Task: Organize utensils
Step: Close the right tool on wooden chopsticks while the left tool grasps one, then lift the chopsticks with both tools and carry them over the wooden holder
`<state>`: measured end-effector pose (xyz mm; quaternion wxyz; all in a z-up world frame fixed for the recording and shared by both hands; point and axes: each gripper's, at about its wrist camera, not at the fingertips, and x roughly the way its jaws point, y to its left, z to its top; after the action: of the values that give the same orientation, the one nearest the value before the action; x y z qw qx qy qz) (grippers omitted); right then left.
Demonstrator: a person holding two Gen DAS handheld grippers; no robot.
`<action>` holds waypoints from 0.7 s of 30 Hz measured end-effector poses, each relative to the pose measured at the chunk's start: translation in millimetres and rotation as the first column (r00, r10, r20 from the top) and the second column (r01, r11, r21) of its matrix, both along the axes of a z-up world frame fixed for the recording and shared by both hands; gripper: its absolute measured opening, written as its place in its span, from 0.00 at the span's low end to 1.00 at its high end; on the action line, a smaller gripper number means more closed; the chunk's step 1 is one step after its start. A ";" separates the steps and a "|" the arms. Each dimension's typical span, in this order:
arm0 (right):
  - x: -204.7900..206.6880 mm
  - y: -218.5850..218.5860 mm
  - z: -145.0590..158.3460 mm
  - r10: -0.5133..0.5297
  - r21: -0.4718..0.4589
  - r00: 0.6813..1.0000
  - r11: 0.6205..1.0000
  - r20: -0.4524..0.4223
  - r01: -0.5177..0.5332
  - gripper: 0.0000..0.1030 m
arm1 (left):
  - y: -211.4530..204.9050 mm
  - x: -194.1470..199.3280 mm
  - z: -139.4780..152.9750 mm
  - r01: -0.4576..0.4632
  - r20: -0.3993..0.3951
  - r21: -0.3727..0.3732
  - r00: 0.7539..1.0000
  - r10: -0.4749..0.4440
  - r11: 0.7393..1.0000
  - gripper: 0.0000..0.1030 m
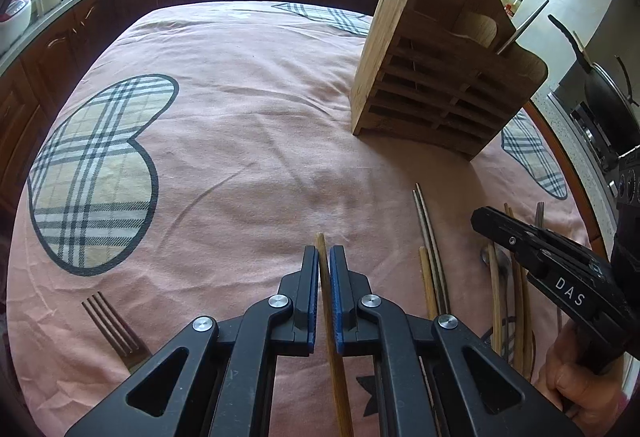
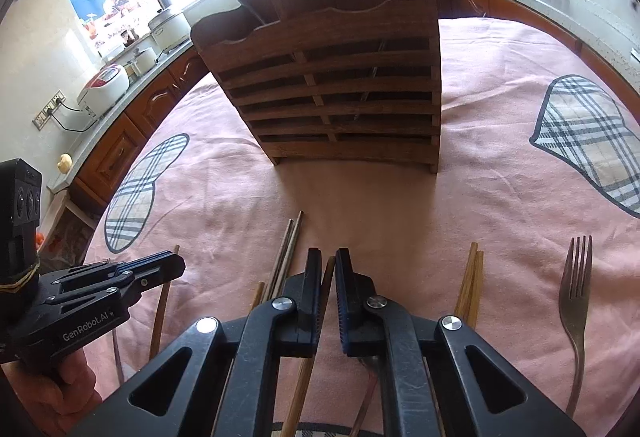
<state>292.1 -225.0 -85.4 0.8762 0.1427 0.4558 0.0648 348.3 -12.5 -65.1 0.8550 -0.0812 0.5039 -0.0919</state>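
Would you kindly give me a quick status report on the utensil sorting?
Left gripper and right gripper each closing around a wooden chopstick. Wooden holder ahead, path unobstructed. Fork still on cloth.

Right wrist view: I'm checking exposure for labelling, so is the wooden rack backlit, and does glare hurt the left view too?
Right wrist view: windows blow out white behind the wooden rack, so its face is dark and it shadows the pink cloth in front. Left wrist view: the windows are also overexposed, but the rack is evenly lit; fisheye bends the counter edges.

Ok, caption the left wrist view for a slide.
Left gripper closed on a wooden chopstick, facing the wooden utensil rack.
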 end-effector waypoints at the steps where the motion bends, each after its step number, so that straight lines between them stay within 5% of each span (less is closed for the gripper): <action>1: -1.8 -0.1 3.0 0.000 0.004 1.000 1.000 0.006 0.000 0.06 | 1.6 -3.0 3.1 -0.002 0.005 -0.006 1.000 0.002 1.000 0.04; 21: -58.0 -2.7 94.6 -0.007 0.090 0.979 0.996 0.202 -0.011 0.04 | 30.1 -98.9 110.3 0.010 0.207 -0.102 0.978 0.011 0.995 0.03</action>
<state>234.0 -227.7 9.2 0.9106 0.1743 0.3610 0.1005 249.4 17.6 45.2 0.8976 -0.1152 0.4067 -0.1254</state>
